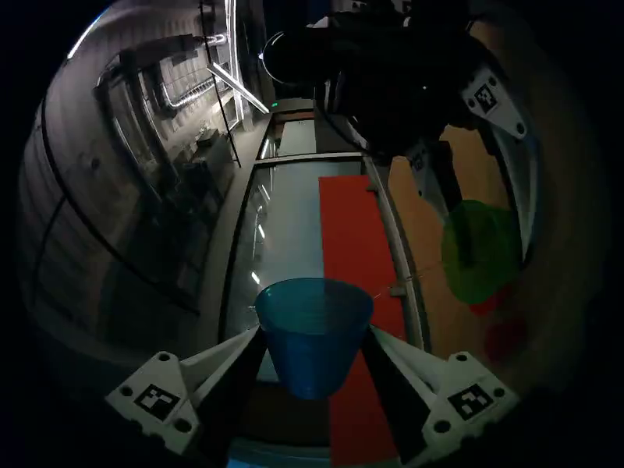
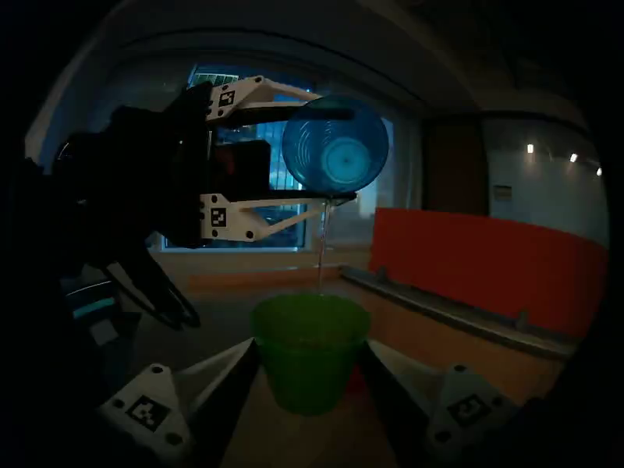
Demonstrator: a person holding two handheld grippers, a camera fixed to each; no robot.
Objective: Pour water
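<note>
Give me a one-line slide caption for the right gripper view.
Left gripper tips a blue cup, streaming water into the green cup held by the right gripper.

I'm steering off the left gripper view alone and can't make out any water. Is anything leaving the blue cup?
Observer: Yes. In the right gripper view a thin stream falls from the lower rim of the blue cup.
Operator: Does it reach the green one?
Observer: It drops into the open mouth of the green cup, directly below.
Operator: Is that cup level?
Observer: It stands upright between the fingers of the right hand-held gripper.
</note>
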